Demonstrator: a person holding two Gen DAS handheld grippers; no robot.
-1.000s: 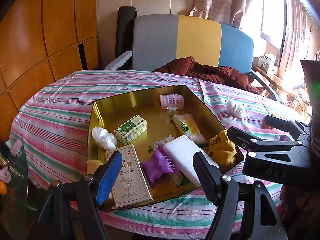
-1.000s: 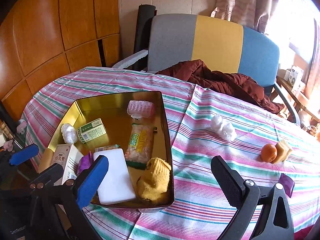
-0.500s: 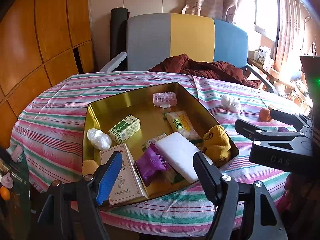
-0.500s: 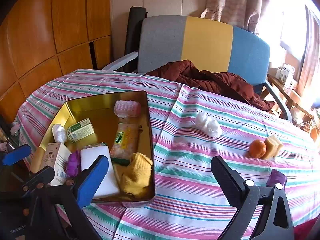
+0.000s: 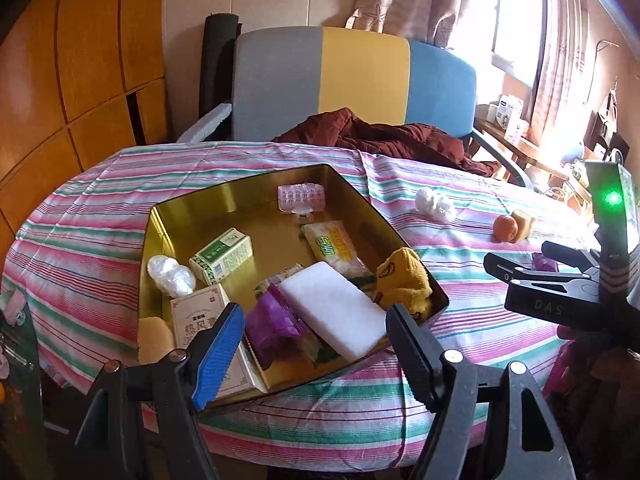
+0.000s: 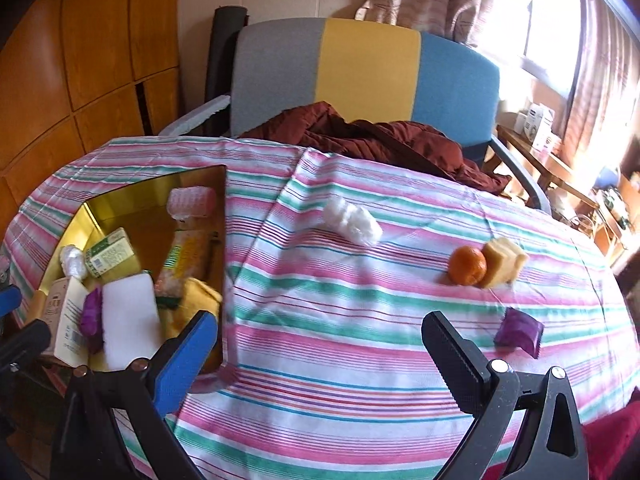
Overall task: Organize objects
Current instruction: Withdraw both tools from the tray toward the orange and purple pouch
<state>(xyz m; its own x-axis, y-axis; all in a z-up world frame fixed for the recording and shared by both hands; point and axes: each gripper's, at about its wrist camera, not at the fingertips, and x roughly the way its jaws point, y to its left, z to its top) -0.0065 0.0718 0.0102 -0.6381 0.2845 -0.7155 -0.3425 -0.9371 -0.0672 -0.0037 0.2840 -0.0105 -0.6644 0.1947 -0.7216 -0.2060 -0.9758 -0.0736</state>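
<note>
One round table under a striped cloth [image 6: 320, 340] fills both views. A gold tin tray [image 5: 224, 204] is seen at centre in the left wrist view, and a white sponge block [image 5: 336, 312], yellow cloth [image 5: 404, 276], green box [image 5: 222, 254] and purple packet [image 5: 272, 328] are seen inside it. Right of the tray, on bare cloth, an orange [image 6: 467, 265] is found touching a yellow sponge [image 6: 502, 266]; a white wad [image 6: 352, 220] and purple packet on the cloth [image 6: 518, 331] lie apart. The left gripper [image 5: 312, 344] and right gripper [image 6: 320, 352] are both held spread, with nothing gripped.
</note>
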